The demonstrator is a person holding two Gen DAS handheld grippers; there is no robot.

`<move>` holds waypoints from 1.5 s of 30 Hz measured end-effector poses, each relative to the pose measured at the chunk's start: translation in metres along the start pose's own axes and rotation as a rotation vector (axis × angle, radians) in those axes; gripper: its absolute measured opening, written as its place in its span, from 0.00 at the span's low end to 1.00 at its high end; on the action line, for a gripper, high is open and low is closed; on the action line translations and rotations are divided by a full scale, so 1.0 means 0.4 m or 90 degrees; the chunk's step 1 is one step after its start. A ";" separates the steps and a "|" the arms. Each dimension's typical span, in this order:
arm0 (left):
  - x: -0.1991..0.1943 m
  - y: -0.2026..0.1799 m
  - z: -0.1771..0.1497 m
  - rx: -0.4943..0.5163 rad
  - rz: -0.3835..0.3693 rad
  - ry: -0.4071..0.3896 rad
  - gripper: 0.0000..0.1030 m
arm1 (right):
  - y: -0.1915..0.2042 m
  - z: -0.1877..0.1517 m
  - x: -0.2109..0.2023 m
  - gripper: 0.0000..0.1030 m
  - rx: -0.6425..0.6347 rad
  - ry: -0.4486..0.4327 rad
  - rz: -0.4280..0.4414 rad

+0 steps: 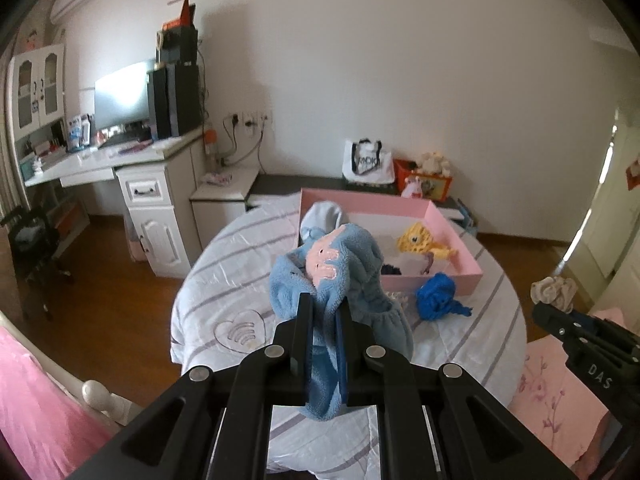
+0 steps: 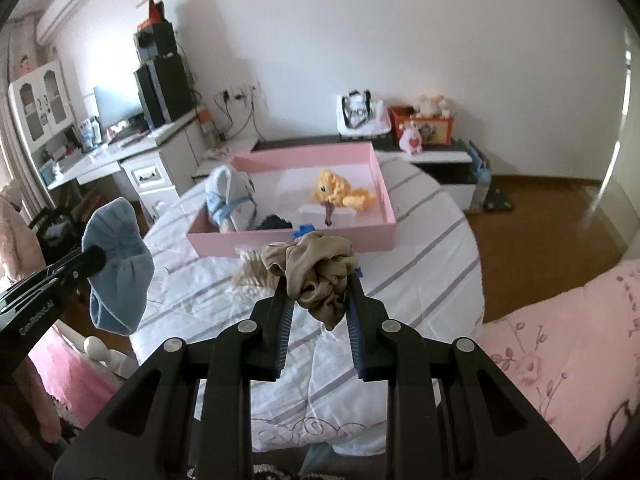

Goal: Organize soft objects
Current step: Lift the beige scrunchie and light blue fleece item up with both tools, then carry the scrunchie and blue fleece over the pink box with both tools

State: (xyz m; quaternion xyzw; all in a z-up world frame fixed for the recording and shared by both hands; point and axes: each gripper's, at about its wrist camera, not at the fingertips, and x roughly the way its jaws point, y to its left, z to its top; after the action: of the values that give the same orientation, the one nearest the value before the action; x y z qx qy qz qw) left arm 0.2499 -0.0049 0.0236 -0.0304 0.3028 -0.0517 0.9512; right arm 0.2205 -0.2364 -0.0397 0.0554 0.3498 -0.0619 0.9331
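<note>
Nearest to us, our left gripper point(image 1: 325, 308) has its jaws pressed nearly together on a light blue fleece cloth with a pink patch point(image 1: 332, 276); the fabric bulges above the fingertips and a fold hangs down between the fingers. In the right wrist view the same cloth point(image 2: 118, 272) droops from that gripper point(image 2: 98, 258) at the left edge, clear of the bed.

Our right gripper point(image 2: 318, 280) is closed only part way, its blue pads pinching a beige scrunchie point(image 2: 316, 272) that bunches up between the tips and dangles a little below them. From the left wrist view the scrunchie point(image 1: 554, 290) shows at the right edge on that gripper point(image 1: 540, 308).

Under both lies the white striped bedspread point(image 2: 400, 280), with a pink floral quilt point(image 2: 560, 340) to the right. On the bedspread, just in front of the box, sit a blue knitted piece point(image 1: 438, 296) and a pale fuzzy item point(image 2: 250, 272) that we cannot identify.

Farther on, the pink box point(image 2: 384, 184) rests on the bed. Inside it are a yellow crocheted toy point(image 2: 336, 190), a pale blue and white bundle point(image 2: 230, 200) at the left end and a dark item point(image 2: 274, 222) near the front wall.

Beyond stand a white desk point(image 1: 136, 160) with a monitor point(image 1: 122, 96), and a white tote bag point(image 1: 366, 162) against the wall.
</note>
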 end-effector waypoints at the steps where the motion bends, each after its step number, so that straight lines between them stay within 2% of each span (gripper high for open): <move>1: -0.015 -0.004 -0.002 0.001 0.001 -0.006 0.06 | 0.001 0.001 -0.016 0.22 -0.001 -0.009 0.002; 15: -0.298 -0.028 -0.078 0.018 0.002 -0.118 0.07 | 0.019 -0.010 -0.211 0.23 -0.026 -0.117 0.011; 21: -0.382 -0.026 -0.132 0.018 0.001 -0.144 0.07 | 0.028 -0.025 -0.277 0.23 -0.037 -0.152 0.008; 33: -0.483 -0.028 -0.214 0.032 -0.002 -0.191 0.07 | 0.047 -0.051 -0.386 0.24 -0.055 -0.224 -0.003; 45: -0.485 -0.013 -0.266 0.028 0.001 -0.191 0.07 | 0.045 -0.056 -0.390 0.24 -0.051 -0.225 -0.009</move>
State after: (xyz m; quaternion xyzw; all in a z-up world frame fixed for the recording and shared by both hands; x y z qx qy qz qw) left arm 0.0302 0.0098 0.0485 -0.0166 0.1564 -0.0524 0.9862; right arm 0.0922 -0.2033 0.0476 0.0039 0.1832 -0.0630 0.9811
